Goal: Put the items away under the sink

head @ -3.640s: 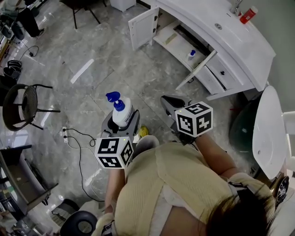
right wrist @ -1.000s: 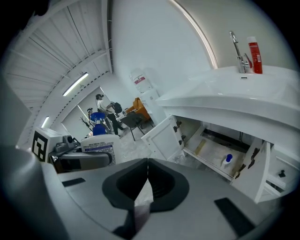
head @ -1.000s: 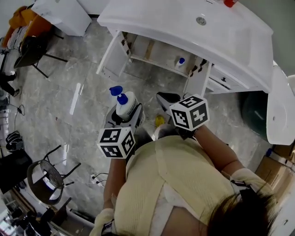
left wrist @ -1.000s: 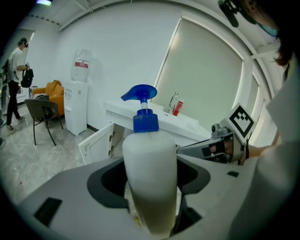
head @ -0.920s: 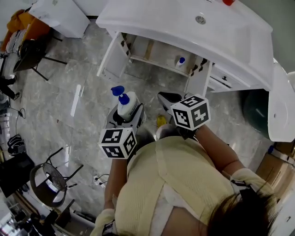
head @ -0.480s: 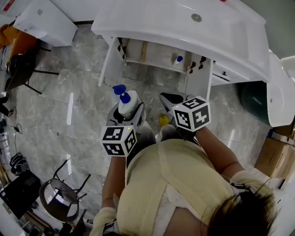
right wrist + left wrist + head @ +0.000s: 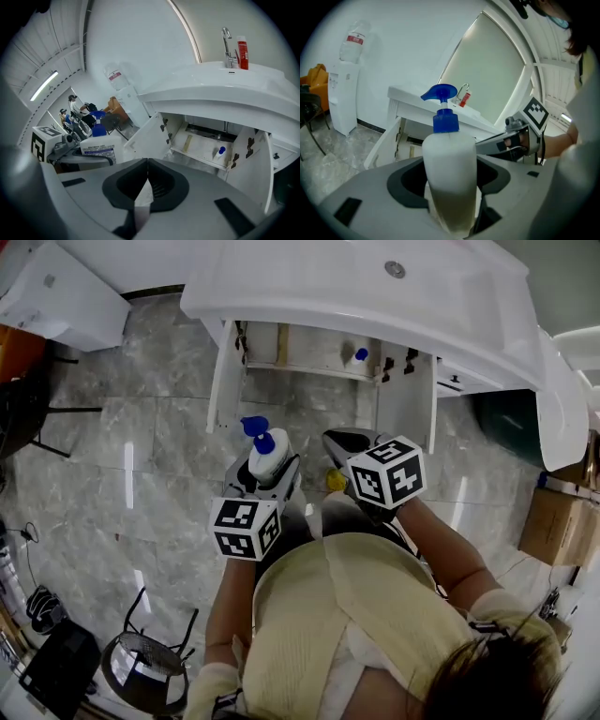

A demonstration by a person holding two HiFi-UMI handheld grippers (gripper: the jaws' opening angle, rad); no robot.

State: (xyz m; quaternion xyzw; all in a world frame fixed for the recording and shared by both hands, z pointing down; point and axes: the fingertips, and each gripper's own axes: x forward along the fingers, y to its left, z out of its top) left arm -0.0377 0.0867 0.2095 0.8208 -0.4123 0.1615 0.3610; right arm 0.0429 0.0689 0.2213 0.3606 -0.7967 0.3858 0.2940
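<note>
Water dispenser (image 7: 56, 298): stood at the far left against the wall, a clear jug on top of it in the left gripper view.
Chair (image 7: 142, 669): a dark wire-backed one stood on the grey marble floor (image 7: 122, 484), low at the left and well apart from the cabinet.
Left door (image 7: 225, 376): swung fully outward from the cabinet under the sink.
Left gripper (image 7: 267, 480): its jaws stood wide and clamped on the spray bottle, one pad on each side of the body.
Spray bottle (image 7: 269, 456): white with a blue nozzle, it stood upright in the left claw, out in front of the open cabinet and not yet inside it.
Sink top (image 7: 309, 282): white, with its drain visible from above; it overhung the cabinet.
Cabinet shelf (image 7: 305, 357): pale and mostly bare behind the two open doors.
Small bottle (image 7: 359, 356): white with a blue cap, it stood on the shelf near the right door.
Right gripper (image 7: 146, 165): its jaws were together, pinching a thin white sheet (image 7: 143, 199) by its edge; what the sheet was could not be told.
Right door (image 7: 408, 399): open as well, just beyond the right gripper's tip.
Faucet (image 7: 226, 43): rose from the sink top, a red bottle (image 7: 242, 47) just beside it.
Cardboard box (image 7: 553, 526): sat on the floor at the far right.
</note>
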